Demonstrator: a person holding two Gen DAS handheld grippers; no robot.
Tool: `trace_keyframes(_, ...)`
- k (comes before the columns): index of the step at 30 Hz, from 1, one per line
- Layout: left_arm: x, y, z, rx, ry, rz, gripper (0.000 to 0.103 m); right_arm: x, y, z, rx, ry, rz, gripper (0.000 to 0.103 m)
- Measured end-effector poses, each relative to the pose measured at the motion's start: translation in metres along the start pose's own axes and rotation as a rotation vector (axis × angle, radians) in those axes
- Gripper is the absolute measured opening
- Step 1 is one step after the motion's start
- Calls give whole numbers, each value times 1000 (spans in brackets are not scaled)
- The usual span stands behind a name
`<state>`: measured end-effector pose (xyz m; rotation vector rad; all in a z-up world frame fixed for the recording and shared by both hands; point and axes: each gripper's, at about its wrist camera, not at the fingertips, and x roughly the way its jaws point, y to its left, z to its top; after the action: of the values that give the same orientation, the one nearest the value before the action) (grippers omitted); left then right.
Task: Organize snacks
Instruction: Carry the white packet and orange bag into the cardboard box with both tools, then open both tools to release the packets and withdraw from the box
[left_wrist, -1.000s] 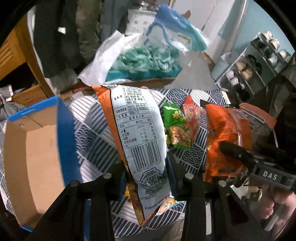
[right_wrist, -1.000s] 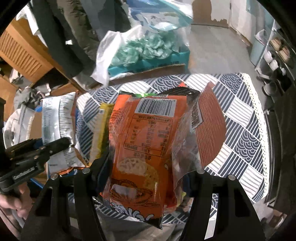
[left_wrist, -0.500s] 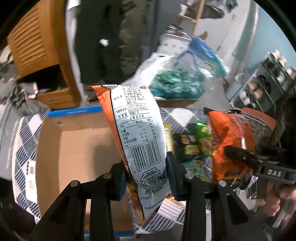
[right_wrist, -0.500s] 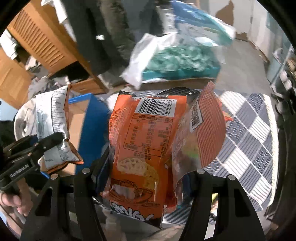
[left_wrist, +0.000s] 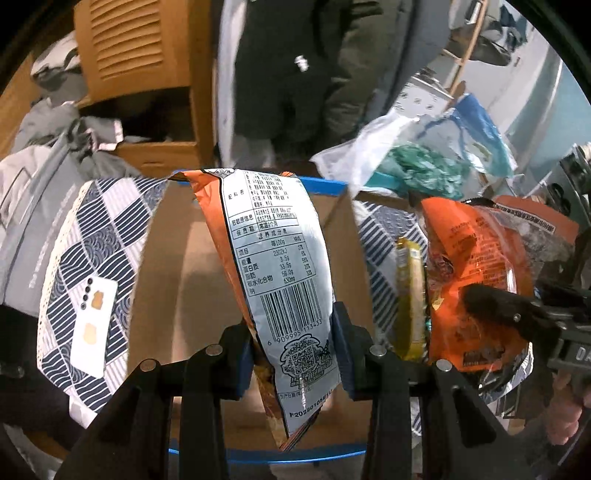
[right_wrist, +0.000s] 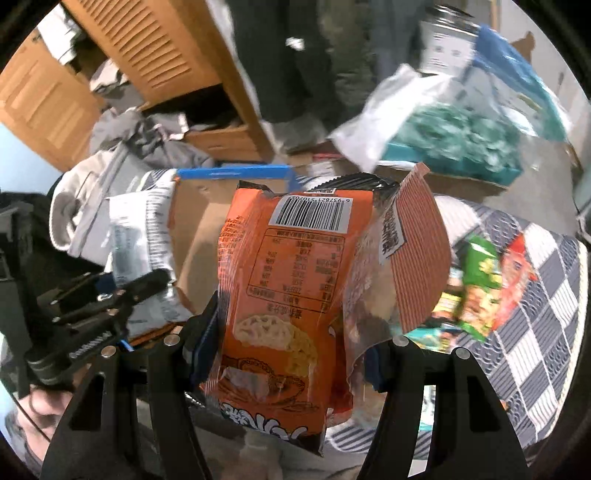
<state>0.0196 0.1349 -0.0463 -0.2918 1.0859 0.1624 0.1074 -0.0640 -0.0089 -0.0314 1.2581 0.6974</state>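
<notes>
My left gripper (left_wrist: 293, 350) is shut on a silver and orange snack bag (left_wrist: 275, 266), held above the open cardboard box (left_wrist: 177, 280) with blue edges. My right gripper (right_wrist: 286, 343) is shut on an orange snack bag (right_wrist: 284, 280) with a second, ribbed brown packet (right_wrist: 417, 254) pressed beside it. In the left wrist view the right gripper (left_wrist: 506, 310) and its orange bag (left_wrist: 476, 266) are at the right of the box. In the right wrist view the left gripper (right_wrist: 122, 295) with its bag (right_wrist: 138, 251) hangs over the box (right_wrist: 199, 236).
The box sits on a blue and white patterned cloth (left_wrist: 85, 243). A white phone (left_wrist: 94, 328) lies left of the box. Loose snacks, a green pack (right_wrist: 480, 284), a red one (right_wrist: 517, 273) and a yellow one (left_wrist: 408, 295), lie right of the box. Wooden furniture (left_wrist: 140, 55) stands behind.
Both grippers have swung left with their bags. The box has gone from the left edge to directly under the left gripper, and the loose snacks have slid to the right.
</notes>
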Motion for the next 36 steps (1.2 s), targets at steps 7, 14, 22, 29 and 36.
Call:
trace_keyframes(7, 11, 33, -5, -28, 32, 75, 41, 28, 41, 11, -40, 39, 33, 64)
trace_keyframes(14, -2, 57, -4, -66, 7, 140, 57, 56, 74, 18, -95, 68, 32, 64)
trace_keyframes(22, -23, 69, -1, -108, -46, 147, 62, 78, 92, 21, -109, 102, 40, 69)
trace_keyframes(29, -21, 66, 0, -109, -39, 138, 63, 67, 84, 20, -89, 55, 14, 82)
trace_keyframes(36, -19, 48, 4, -80, -32, 113, 63, 47, 62, 23, -49, 11, -13, 82)
